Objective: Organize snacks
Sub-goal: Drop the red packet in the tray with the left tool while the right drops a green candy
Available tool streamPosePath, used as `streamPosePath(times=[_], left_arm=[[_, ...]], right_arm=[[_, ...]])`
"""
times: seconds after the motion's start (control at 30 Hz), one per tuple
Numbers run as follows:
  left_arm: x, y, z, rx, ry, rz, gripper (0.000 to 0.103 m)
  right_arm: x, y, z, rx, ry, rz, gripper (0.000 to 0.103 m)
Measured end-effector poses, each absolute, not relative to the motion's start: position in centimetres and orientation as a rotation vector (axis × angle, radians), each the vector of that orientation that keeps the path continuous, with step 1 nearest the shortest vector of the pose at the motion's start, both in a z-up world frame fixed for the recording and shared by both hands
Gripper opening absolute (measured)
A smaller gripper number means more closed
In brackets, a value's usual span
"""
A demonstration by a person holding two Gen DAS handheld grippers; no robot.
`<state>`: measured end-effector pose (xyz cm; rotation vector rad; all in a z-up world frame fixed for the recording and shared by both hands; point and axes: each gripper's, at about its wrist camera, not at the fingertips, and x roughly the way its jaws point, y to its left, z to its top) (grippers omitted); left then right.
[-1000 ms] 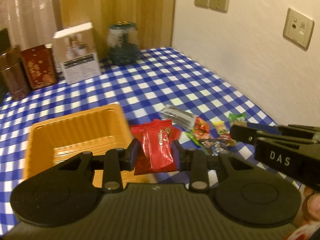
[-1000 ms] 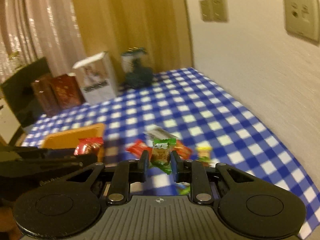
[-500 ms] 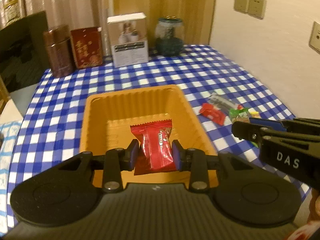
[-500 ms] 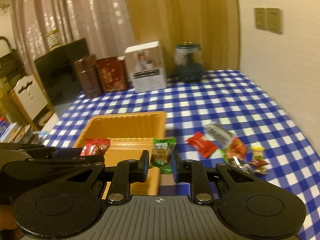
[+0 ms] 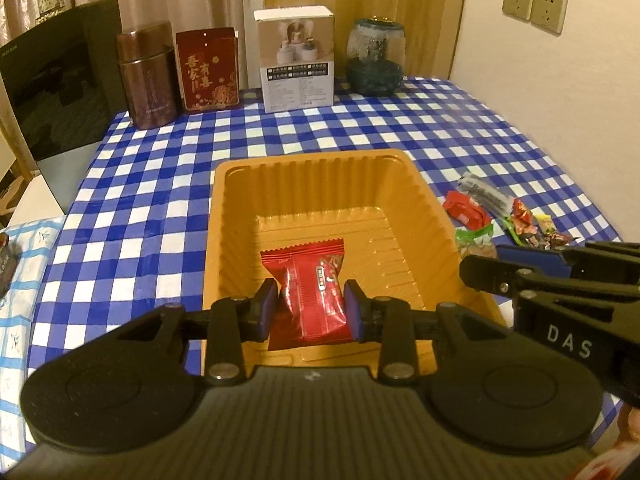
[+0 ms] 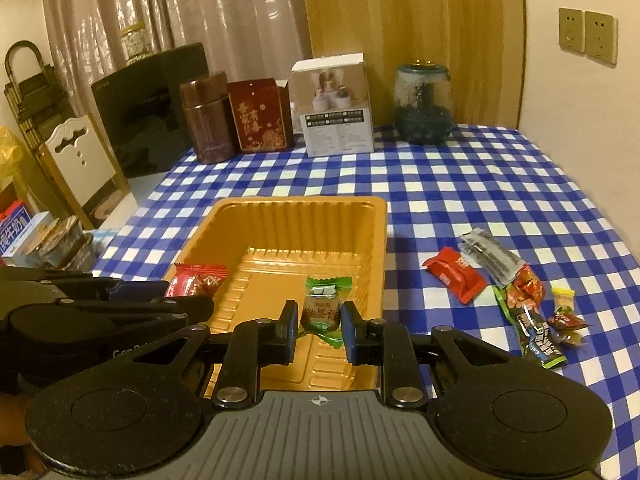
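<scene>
The left gripper (image 5: 311, 309) pinches a red snack packet (image 5: 313, 290) and the right gripper (image 6: 319, 327) pinches a green candy (image 6: 322, 309), both over the orange plastic tray (image 6: 372, 236).

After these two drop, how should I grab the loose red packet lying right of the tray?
Take the red packet across its short width at the padded middle, coming from above on the tray side. It lies flat and slanted on the cloth, so turn the tool to match. The dark sachet crowds its far end; its tray-side end is freer.
</scene>
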<state>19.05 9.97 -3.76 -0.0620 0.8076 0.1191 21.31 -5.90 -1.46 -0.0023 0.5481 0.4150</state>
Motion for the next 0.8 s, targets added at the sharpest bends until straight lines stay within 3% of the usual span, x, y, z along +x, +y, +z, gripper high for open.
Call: streamPosePath(times=[0.73,0.8], left_arm=[[19.3,10.5,-4.5,-0.082,0.826,0.121,0.033],[19.4,10.5,-4.6,-0.087,0.829,0.125,0.044]], right_arm=[[22.4,-5.1,-2.5,-0.022,0.597,0.421,0.023],[22.4,-5.2,-2.6,-0.023,0.599,0.422,0.023]])
